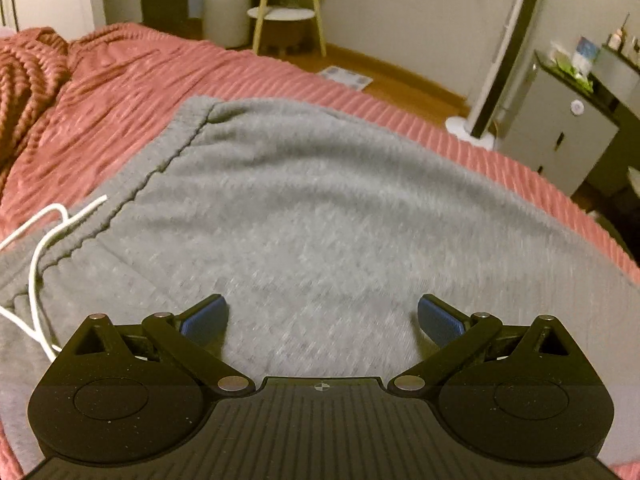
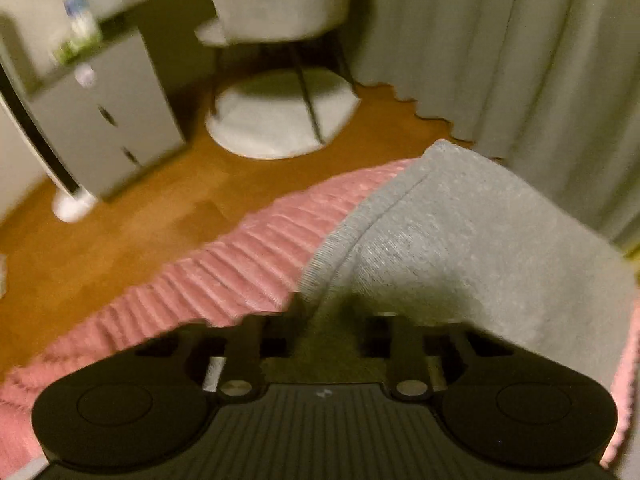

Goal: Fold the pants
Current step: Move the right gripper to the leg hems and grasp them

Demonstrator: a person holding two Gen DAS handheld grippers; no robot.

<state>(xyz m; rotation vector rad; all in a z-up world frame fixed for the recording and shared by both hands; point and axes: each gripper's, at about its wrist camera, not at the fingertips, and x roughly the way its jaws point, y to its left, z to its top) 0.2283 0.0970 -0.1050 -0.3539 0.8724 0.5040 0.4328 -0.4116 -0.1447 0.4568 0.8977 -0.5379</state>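
Left hand-held gripper (image 1: 322, 318) hovers wide open over grey pants (image 1: 320, 208) on the bed (image 1: 140, 76); right hand-held gripper (image 2: 324, 320), blurred, seems clamped on their fabric.

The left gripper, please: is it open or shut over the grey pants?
Open: the left gripper has its blue pads wide apart, with the grey pants lying uncaught between them.

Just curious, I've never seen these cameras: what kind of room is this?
Most likely a bedroom: a bed with a pink ribbed bedspread, floor-length curtains, and a cushioned chair on a wood floor.
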